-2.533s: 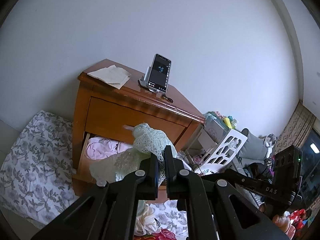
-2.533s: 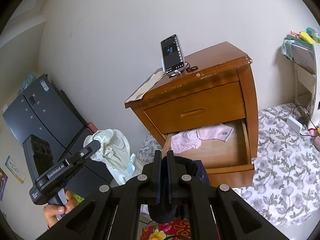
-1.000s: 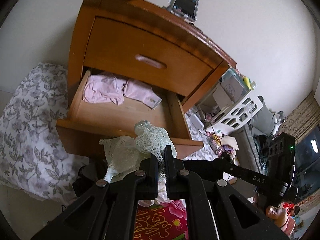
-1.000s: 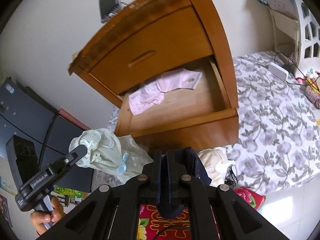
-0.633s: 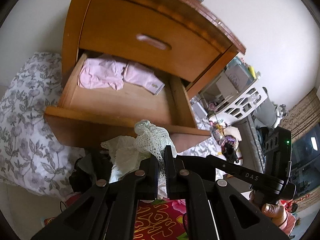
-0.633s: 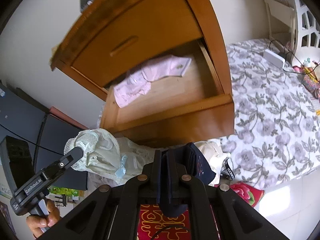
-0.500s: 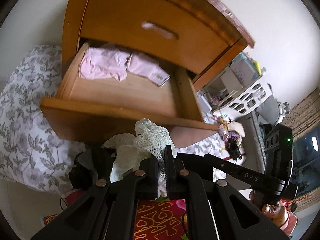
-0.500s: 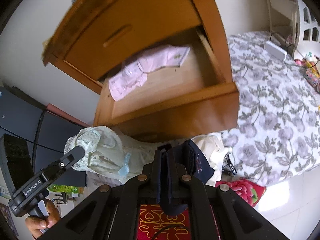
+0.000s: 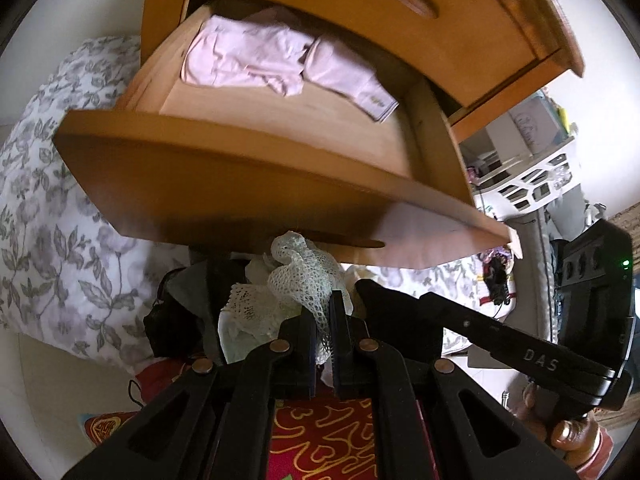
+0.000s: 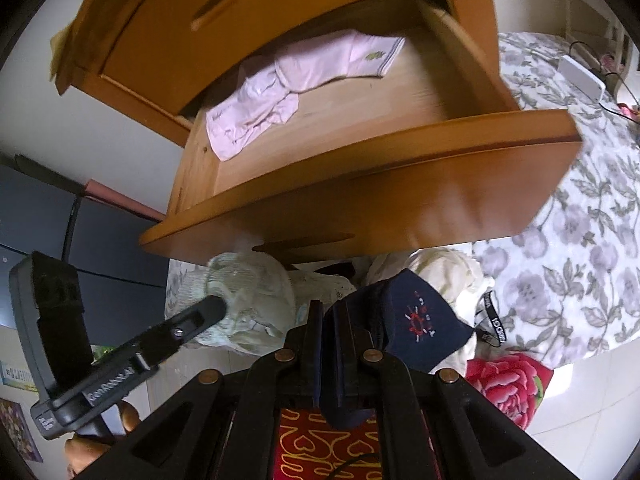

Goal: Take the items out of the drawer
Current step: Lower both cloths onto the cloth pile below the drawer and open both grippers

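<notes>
Below the pulled-out drawer (image 9: 256,168) of a wooden nightstand (image 9: 460,36), the left tool (image 9: 323,320) is clamped on a pale green lace garment (image 9: 298,276), whose netting bunches up between and above its fingers in the left wrist view. Inside the drawer lie folded pink clothes (image 9: 276,60), pushed toward the back; the rest of the drawer floor is bare wood. A heap of dark and pale clothes (image 9: 188,308) sits on the floor just under the drawer front, beside a grey floral bedcover (image 9: 48,208). At right, the right tool (image 9: 364,290) reaches in from a hand (image 9: 568,436) at the frame's edge, and a white openwork rack (image 9: 532,180) stands beyond the nightstand.

Seen from the right wrist camera, the right tool (image 10: 323,316) is closed on a navy garment (image 10: 420,320) with a small red emblem, which drapes to the right of its fingers. The left tool (image 10: 218,306) enters from lower left, its tip buried in the pale green lace garment (image 10: 244,292), close under the drawer (image 10: 360,200). The pink clothes (image 10: 304,80) remain in the drawer. A red floral cloth (image 10: 508,384) lies on the floor at right, against the floral bedcover (image 10: 580,260); cream fabric (image 10: 444,268) shows behind the navy piece.
</notes>
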Action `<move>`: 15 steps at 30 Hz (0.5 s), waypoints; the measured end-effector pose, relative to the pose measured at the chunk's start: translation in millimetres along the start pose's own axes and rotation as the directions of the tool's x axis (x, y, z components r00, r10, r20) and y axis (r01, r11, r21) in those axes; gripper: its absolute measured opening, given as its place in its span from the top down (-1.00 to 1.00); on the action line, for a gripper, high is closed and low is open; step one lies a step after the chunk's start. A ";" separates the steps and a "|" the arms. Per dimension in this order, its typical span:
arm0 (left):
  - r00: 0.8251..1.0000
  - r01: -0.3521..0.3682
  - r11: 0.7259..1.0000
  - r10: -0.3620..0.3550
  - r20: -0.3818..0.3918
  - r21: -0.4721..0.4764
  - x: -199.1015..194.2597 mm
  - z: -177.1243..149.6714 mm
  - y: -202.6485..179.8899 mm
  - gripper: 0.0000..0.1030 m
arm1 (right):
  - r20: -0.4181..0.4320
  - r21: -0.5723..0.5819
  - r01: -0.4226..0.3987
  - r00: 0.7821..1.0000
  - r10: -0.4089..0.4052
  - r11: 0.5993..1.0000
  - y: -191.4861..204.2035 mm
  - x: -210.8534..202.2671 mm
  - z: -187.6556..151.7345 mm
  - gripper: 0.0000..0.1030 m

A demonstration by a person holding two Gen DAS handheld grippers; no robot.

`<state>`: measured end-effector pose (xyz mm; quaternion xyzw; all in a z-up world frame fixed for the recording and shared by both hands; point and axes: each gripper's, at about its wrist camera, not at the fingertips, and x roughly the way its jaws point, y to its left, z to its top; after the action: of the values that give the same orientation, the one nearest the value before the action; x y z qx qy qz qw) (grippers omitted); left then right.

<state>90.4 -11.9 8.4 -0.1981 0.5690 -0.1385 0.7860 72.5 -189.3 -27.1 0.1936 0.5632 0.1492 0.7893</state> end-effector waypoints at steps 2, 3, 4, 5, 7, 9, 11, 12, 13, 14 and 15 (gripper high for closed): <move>1.000 -0.005 1.000 0.005 -0.013 -0.006 5.7 0.8 3.6 0.90 | -0.009 -0.002 0.001 1.000 -0.001 1.000 1.3 5.9 1.7 0.89; 1.000 -0.007 1.000 0.007 -0.019 -0.008 8.5 0.9 5.5 0.90 | -0.016 -0.004 0.000 1.000 0.000 1.000 2.1 9.9 2.1 0.89; 1.000 -0.010 1.000 0.010 -0.027 -0.011 12.0 0.9 7.5 0.90 | -0.024 -0.005 -0.001 1.000 0.001 1.000 3.0 13.9 2.3 0.89; 0.999 -0.012 1.000 0.011 -0.032 -0.013 15.0 1.1 8.4 0.90 | -0.033 -0.006 -0.001 0.999 0.001 1.000 3.8 18.2 2.4 0.89; 0.999 -0.015 1.000 0.015 -0.045 -0.018 21.3 1.1 11.2 0.90 | -0.051 -0.009 -0.001 0.999 0.001 1.000 4.6 26.0 2.2 0.89; 0.998 -0.020 1.000 0.018 -0.056 -0.021 26.6 0.6 13.5 0.90 | -0.064 -0.008 -0.001 0.998 0.000 1.000 6.0 32.7 2.9 0.89; 0.997 -0.024 0.999 0.022 -0.068 -0.026 31.8 0.5 15.9 0.90 | -0.078 -0.008 0.001 0.997 -0.001 1.000 6.2 39.6 3.3 0.89; 0.997 -0.026 0.999 0.024 -0.074 -0.028 34.2 0.6 17.2 0.90 | -0.085 -0.008 0.001 0.996 -0.002 1.000 6.2 43.0 3.5 0.89; 0.996 -0.029 0.999 0.027 -0.081 -0.031 37.7 0.5 19.0 0.90 | -0.090 -0.008 0.002 0.996 -0.003 1.000 5.7 45.5 4.0 0.89; 0.996 -0.032 0.999 0.029 -0.086 -0.034 39.6 0.4 20.2 0.90 | -0.096 -0.008 0.004 0.995 -0.005 1.000 5.5 48.5 4.4 0.89; 0.995 -0.034 0.999 0.031 -0.091 -0.036 41.8 0.6 21.2 0.90 | -0.101 -0.007 0.006 0.995 -0.007 1.000 5.9 51.7 5.0 0.89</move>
<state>104.0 -11.6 -36.5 -0.1971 0.6098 -0.1237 0.7576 93.7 -161.4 -65.9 0.1815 0.6024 0.1581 0.7610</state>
